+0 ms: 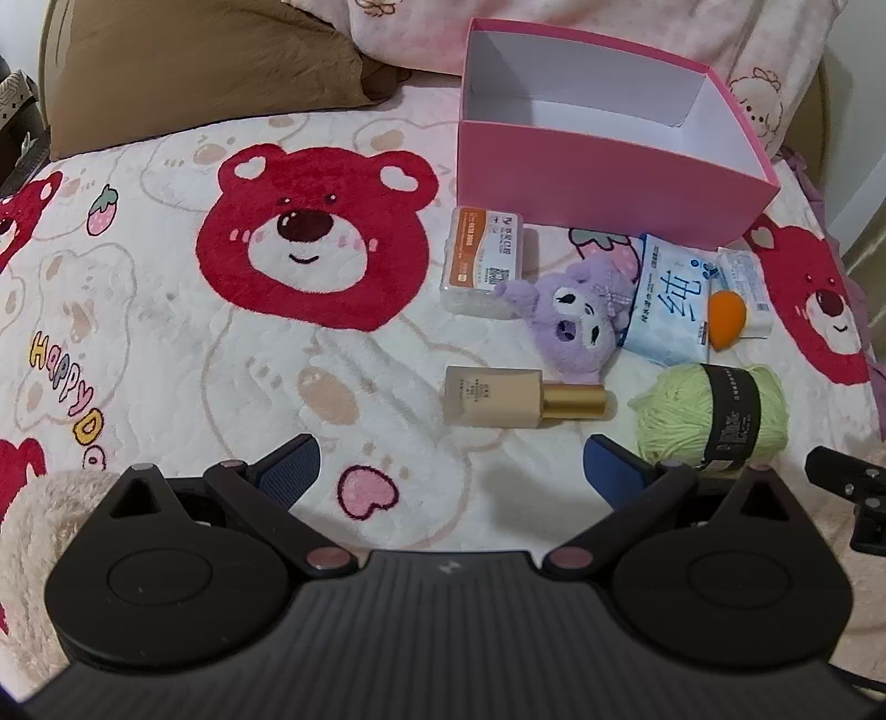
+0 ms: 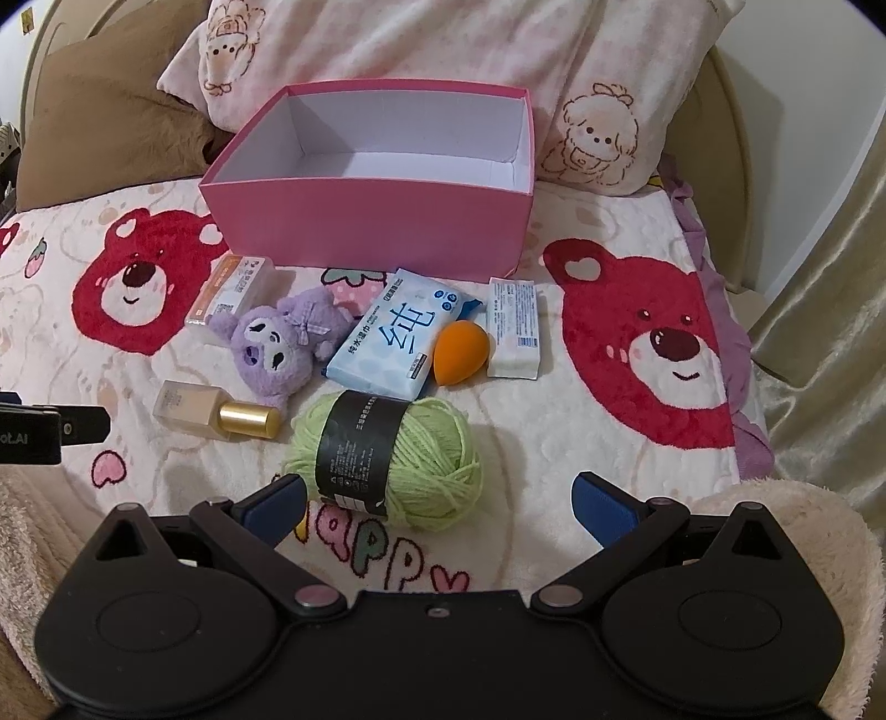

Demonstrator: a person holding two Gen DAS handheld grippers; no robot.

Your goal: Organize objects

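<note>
Left wrist view, gripper: the left gripper [image 1: 451,459] is hanging over the bear-print blanket [image 1: 166,343] with its jaws standing wide apart and nothing lying between them.
Right wrist view, gripper: the right gripper [image 2: 437,493] is pointing down with its jaws spread wide; its left pad is sitting just beside the yarn without pressing on it.
Green yarn ball [image 2: 387,459]: it is lying nearest the right gripper, a black paper band wrapping its middle.
Foundation bottle [image 1: 520,404]: it is lying on its side left of the yarn, its gold cap pointing toward the yarn, just ahead of the left gripper.
Purple plush toy [image 2: 277,343]: it is lying beyond the bottle, its ear touching the cotton-swab box.
Wet-wipes pack [image 2: 393,338]: it is lying flat between the plush toy and the orange sponge, just behind the yarn.
Orange sponge [image 2: 459,346]: it is resting against the wipes pack and just beside the white box.
White box [image 2: 515,329]: it is lying at the right end of the row.
Cotton-swab box [image 1: 487,260]: it is lying at the left end, near the pink box's front corner.
Pink box [image 2: 382,227]: it is standing open behind all the items, nothing showing inside it.
Pillows [image 2: 443,50]: they are leaning behind the pink box.
</note>
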